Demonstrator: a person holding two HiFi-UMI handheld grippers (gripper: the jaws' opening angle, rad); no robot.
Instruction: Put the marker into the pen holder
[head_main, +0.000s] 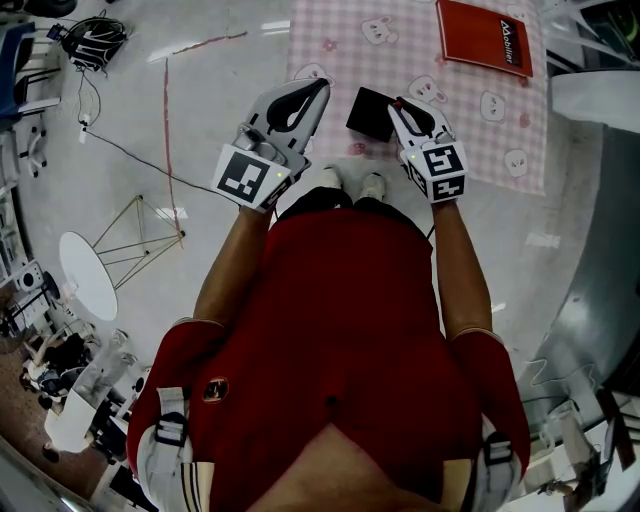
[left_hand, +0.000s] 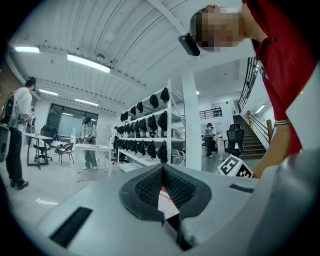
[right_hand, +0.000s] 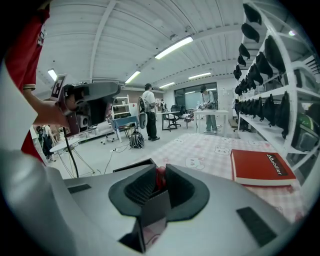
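The marker (right_hand: 159, 178), red, is pinched betw. the pads of the right gripper (right_hand: 160, 173). The jaws are closed onto it, w/ only the marker's own width left betw. them. Just a short red bit shows at the pads.

The pen holder (head_main: 370, 112) is a black box on the pink checked cloth (head_main: 420, 40). In the head view the right gripper's tip sits at the holder's near right edge, angled down twd it. The left gripper (head_main: 322, 86) hangs near the holder's left side, jaws tip to tip w/ nothing in them. A red book (head_main: 487, 35) lies at the cloth's far right, well apart from the holder.

Risks, as a judgement:
- The marker doesn't look centred over the opening yet. Let go here, it'd prob. hit the rim & roll off across the cloth.
- Coming in tilted, it could catch the wall & shove or tip the holder. Nothing steadies the holder, as the left gripper isn't on it.

Hard to make out:
- The marker's length & which end points down, since the gripper body covers most of it.
- The holder's opening & any contents. The head view gives only a dark block, the right gripper view only a strip of rim.
- Whether the marker already touches the holder can't be told.
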